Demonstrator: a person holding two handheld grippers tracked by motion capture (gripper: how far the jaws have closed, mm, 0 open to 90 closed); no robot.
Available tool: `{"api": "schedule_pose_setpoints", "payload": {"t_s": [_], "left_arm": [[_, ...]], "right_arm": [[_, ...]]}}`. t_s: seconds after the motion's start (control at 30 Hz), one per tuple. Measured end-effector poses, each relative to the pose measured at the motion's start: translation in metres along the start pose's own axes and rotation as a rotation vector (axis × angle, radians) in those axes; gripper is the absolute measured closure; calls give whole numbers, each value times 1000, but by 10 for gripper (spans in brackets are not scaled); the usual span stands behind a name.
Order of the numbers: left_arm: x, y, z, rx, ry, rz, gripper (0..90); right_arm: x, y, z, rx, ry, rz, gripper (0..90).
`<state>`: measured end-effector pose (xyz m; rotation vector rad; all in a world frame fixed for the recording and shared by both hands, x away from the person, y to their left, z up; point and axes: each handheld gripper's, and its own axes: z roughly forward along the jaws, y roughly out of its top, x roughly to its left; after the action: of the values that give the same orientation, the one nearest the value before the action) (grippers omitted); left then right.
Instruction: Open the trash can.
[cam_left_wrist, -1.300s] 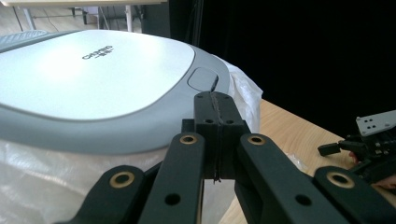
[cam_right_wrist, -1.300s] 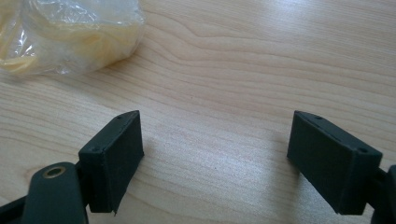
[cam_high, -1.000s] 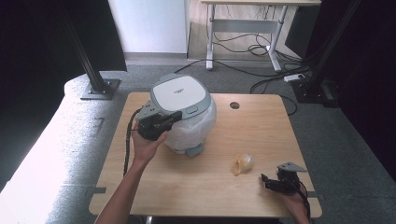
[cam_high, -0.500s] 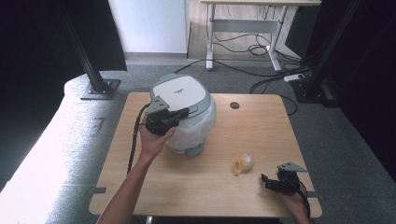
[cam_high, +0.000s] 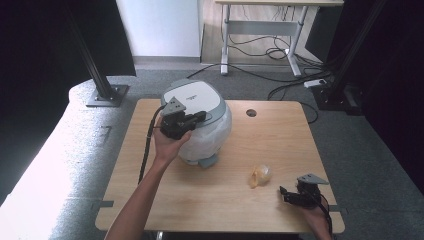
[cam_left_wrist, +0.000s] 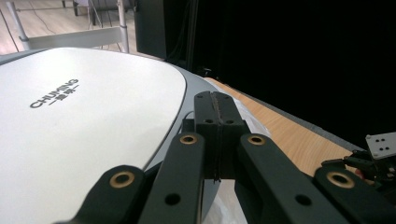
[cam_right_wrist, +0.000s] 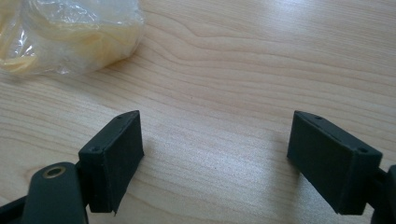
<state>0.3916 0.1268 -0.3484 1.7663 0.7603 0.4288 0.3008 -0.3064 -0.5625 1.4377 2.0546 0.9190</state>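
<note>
In the high view, a wooden table (cam_high: 210, 200) is seen with a rounded grey-and-white appliance (cam_high: 200, 117) standing on its far left part. The appliance's white top panel is set lengthwise from the near left toward the far right, and its lower body is covered in clear plastic wrap. The left gripper (cam_high: 196, 118) is held against the near-left edge of the appliance's top, its jaws pointed to the right, across the lid; the left hand (cam_high: 167, 142) is wrapped around its body from below. A small crumpled yellowish plastic bag (cam_high: 260, 175) is laid on the table to the right of the appliance, well apart from it. The right gripper (cam_high: 286, 194) is rested low at the near right corner of the table, its jaws pointed left, near the bag but apart from it.

In the left gripper view, the jaws are seen pressed flat together with nothing visible between them, just above the grey rim of the appliance (cam_left_wrist: 84, 140). The white panel is marked with a printed brand word. The right gripper (cam_left_wrist: 373, 163) is seen far off at the right edge.

In the right gripper view, the jaws are spread wide over bare table (cam_right_wrist: 233, 70), with nothing between them. The plastic bag (cam_right_wrist: 70, 32) is seen at the upper left, beyond the jaw tips.
</note>
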Motion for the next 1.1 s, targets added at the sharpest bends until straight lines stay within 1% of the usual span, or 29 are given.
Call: {"api": "schedule_pose_setpoints", "payload": {"t_s": [0.13, 0.27, 0.33, 0.5, 0.6, 0.8, 0.9, 1.1], "left_arm": [[-1, 0, 5, 12, 2, 2, 900], [-1, -2, 10, 30, 12, 6, 900], [0, -2, 10, 26, 3, -9, 900], [-1, -3, 11, 22, 7, -9, 900], [1, -4, 11, 15, -4, -22, 900], [2, -4, 11, 14, -12, -34, 900], [-1, -7, 12, 10, -5, -24, 900], [1, -7, 12, 9, -7, -39, 900]], "right_arm": [[0, 0, 0, 0, 0, 0, 177], [0, 0, 0, 0, 0, 0, 177], [0, 0, 0, -1, 0, 0, 177], [0, 0, 0, -1, 0, 0, 177], [0, 0, 0, 0, 0, 1, 177], [0, 0, 0, -1, 0, 0, 177], [0, 0, 0, -1, 0, 1, 177], [0, 0, 0, -1, -1, 1, 177]]}}
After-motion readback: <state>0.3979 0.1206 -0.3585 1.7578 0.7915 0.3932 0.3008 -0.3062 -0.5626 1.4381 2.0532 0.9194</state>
